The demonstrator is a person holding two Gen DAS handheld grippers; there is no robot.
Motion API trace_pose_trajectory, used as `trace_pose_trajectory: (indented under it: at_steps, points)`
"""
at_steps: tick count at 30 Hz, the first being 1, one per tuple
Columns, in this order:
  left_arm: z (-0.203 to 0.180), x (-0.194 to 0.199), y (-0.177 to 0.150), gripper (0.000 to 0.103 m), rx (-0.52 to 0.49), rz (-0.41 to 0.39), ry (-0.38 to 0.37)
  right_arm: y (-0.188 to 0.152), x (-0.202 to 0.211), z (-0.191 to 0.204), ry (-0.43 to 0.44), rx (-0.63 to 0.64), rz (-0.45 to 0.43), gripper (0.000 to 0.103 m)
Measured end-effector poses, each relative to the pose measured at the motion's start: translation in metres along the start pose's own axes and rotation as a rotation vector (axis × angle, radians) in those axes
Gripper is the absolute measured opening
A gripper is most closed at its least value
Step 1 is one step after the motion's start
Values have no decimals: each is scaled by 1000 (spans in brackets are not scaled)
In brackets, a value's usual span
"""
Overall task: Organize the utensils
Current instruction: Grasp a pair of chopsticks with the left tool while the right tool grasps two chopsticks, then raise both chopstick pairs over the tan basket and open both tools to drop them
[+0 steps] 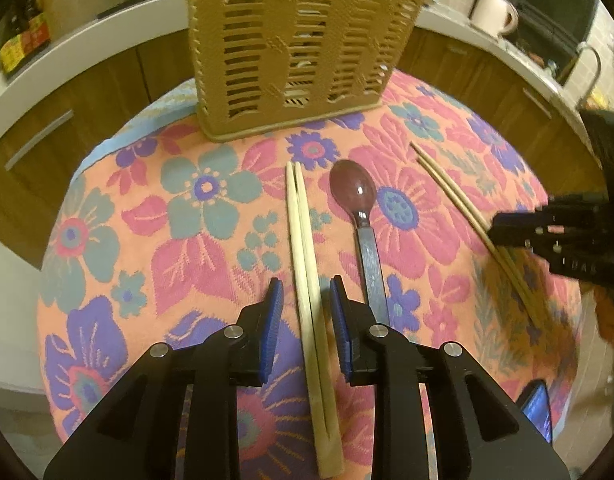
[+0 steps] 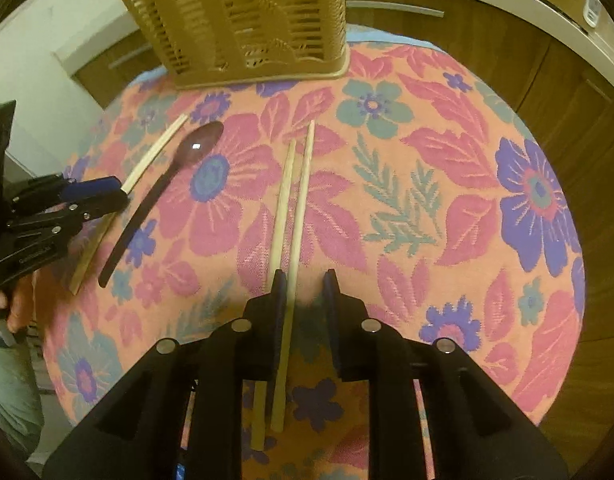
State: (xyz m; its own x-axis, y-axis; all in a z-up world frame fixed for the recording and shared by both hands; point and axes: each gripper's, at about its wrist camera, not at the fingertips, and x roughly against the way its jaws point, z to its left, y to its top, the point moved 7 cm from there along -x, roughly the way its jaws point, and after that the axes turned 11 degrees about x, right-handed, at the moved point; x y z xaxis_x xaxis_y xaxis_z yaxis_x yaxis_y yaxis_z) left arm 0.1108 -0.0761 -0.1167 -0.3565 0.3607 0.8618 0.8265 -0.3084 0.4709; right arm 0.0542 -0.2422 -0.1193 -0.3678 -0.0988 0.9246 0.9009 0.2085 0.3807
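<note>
Straddling 2 chopstick pairs (image 1: 307,264) (image 2: 291,220), left tongs (image 1: 307,300) and right tongs (image 2: 305,292) gape, gripping nothing.

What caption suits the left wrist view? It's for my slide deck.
Open left gripper straddles a chopstick pair beside a spoon, basket behind.

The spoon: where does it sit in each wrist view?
Left wrist: the spoon lies centre, just right of the left tool, bowl toward the basket.
Right wrist: the spoon lies at left, diagonal, near the left tool.
Shared landmark: the basket at top.
</note>
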Motion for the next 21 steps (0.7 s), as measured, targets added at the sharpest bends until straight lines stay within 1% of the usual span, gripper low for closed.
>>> trace_pose_trajectory:
  at_steps: [4,5,8,9,10,11,12,15,17,21]
  points:
    - [-7,-6,3,23,-55,49,64,12,-7,3,-29,33,56,17]
    - [-10,-8,5,23,-77,61,86,17,-9,3,-33,39,82,17]
    - [-16,-12,6,22,-131,94,136,26,-14,2,-16,38,128,17]
    - [-18,-13,6,19,-143,98,145,29,-15,1,-4,40,146,16]
    - [-20,-14,6,14,-158,100,156,30,-16,0,2,36,156,10]
    - [-23,-15,6,12,-169,96,169,31,-16,-1,-7,37,163,5]
    - [-24,-15,6,11,-173,90,174,32,-16,-3,-16,40,163,4]
    - [-25,-13,6,10,-149,63,164,30,-12,-6,0,17,137,4]
    - [-26,-4,7,10,-120,23,118,27,-1,-10,3,17,86,4]
    - [-27,26,16,10,-86,-72,61,28,29,-8,0,33,-5,4]
